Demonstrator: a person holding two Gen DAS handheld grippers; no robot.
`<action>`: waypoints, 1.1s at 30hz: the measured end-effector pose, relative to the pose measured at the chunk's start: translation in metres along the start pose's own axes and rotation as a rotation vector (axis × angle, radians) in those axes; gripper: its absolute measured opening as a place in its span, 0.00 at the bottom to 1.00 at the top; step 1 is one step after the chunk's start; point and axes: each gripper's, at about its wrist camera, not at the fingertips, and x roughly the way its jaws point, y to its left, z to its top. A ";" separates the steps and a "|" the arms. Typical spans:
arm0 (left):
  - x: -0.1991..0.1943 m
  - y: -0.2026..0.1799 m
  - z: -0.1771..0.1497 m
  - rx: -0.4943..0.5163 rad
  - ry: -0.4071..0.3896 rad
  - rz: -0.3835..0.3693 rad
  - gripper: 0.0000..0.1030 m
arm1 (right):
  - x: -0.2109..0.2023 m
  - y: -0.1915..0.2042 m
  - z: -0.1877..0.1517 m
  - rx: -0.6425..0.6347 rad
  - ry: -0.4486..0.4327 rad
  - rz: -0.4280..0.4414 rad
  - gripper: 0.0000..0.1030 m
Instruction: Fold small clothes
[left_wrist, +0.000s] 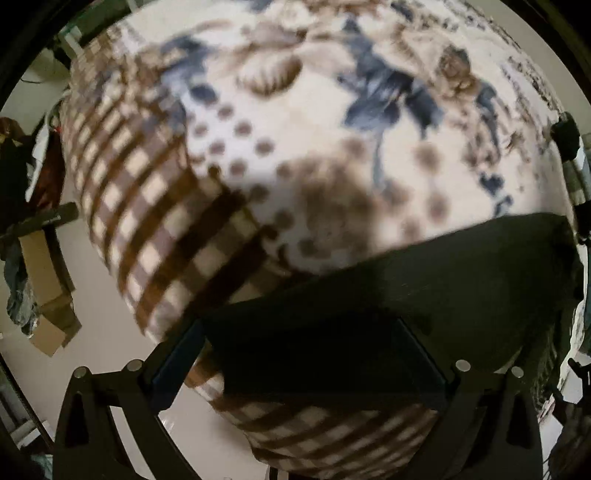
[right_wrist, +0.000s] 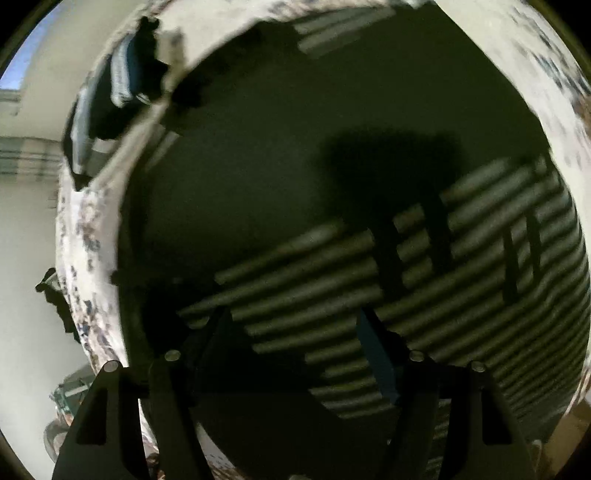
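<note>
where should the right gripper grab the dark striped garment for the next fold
Take the dark striped garment by its edge beside the pale bedcover, coming from above. It lies flat, so only an edge offers a lip. The right gripper is open over it.

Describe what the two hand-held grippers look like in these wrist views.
Both look alike. The left hand-held gripper has matte black angular finger mounts with triangular cut-outs, round silver fasteners on top, and dark blue pads. The right hand-held gripper shows the same black frame, silver fasteners and blue pads. No cables or sleeves show.
</note>
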 end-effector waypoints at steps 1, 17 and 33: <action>0.007 -0.002 0.000 0.006 0.010 0.005 1.00 | 0.006 -0.002 -0.005 -0.003 0.012 -0.011 0.70; -0.138 -0.015 0.112 -0.043 -0.475 -0.118 0.09 | 0.054 0.085 -0.058 -0.217 0.039 -0.093 0.70; -0.065 0.048 0.106 -0.445 -0.261 -0.356 0.61 | 0.048 0.119 -0.025 -0.269 -0.220 -0.446 1.00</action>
